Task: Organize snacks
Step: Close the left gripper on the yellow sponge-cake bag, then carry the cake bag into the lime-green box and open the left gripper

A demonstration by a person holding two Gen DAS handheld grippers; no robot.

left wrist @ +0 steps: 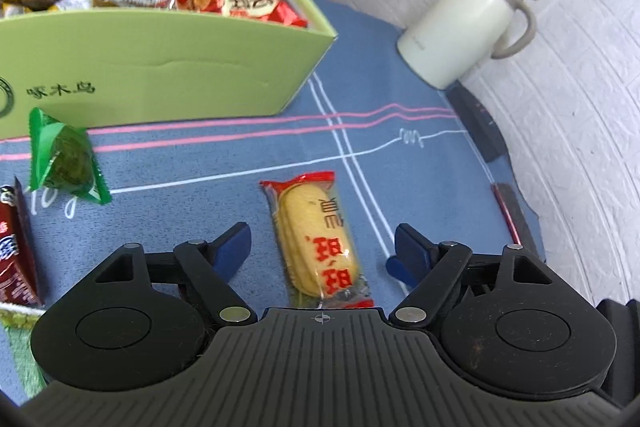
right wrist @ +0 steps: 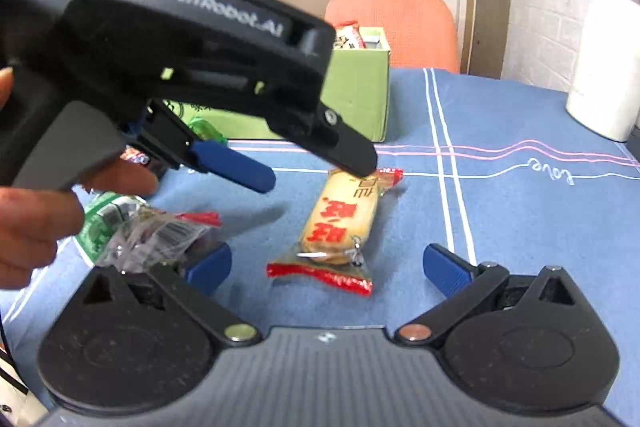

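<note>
Lying flat on the blue cloth-covered table (left wrist: 400, 155), a glossy clear-and-red wrapped yellow rice cracker pack (left wrist: 318, 247) sits near the green cardboard box (left wrist: 160, 67), between the left gripper (left wrist: 320, 251)'s open ribbed blue pads; the right gripper (right wrist: 326, 269) gapes empty.

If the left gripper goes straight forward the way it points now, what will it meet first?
Most likely the yellow rice cracker packet, lying on the blue tablecloth between the open fingers of the left gripper. Depth is uncertain; the green box lies further on.
</note>
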